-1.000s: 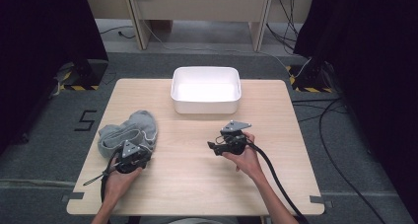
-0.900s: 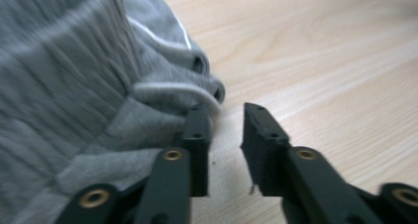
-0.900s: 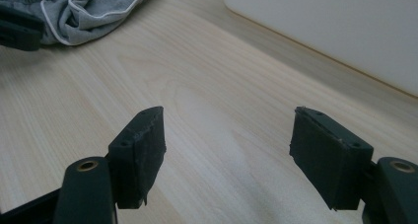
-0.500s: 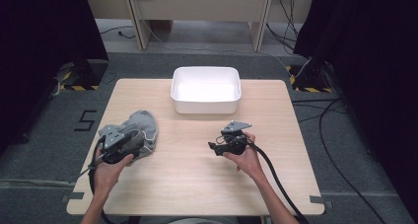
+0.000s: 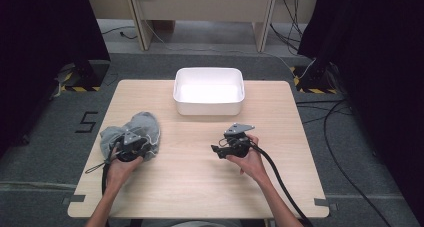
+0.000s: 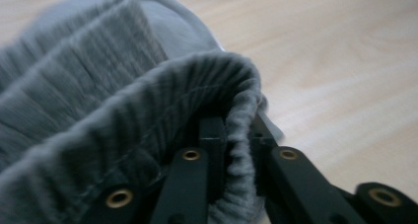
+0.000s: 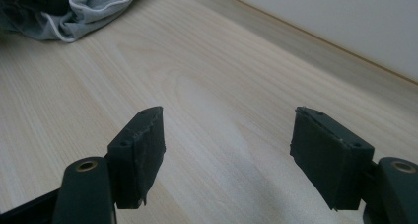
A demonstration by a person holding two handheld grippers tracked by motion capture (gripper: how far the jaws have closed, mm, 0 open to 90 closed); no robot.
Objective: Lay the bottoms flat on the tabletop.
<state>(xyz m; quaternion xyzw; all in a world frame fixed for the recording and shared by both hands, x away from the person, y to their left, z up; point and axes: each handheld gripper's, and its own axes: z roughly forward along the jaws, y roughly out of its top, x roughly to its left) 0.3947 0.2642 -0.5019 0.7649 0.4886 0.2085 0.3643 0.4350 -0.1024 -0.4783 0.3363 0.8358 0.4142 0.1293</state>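
A crumpled grey garment (image 5: 136, 128) with a ribbed hem (image 6: 123, 86) lies at the table's left side. My left gripper (image 5: 141, 148) sits at its near right edge. Its jaws have just been closing and now pinch a fold of the ribbed hem, as the left gripper view shows (image 6: 236, 135). My right gripper (image 5: 216, 149) rests low over bare wood right of centre, pointing left, jaws open with nothing between them (image 7: 226, 145). The garment (image 7: 74, 12) lies far off at the upper left of the right gripper view.
A white rectangular bin (image 5: 208, 107) stands at the table's far middle; its wall (image 7: 345, 17) shows in the right gripper view. Bare light wood (image 5: 200, 187) lies between the hands and along the near edge. Cables trail on the floor at the right.
The left hand swung out to the left over the garment, then came back right to its near edge, and its jaws closed on the ribbed hem. The right hand stayed still.
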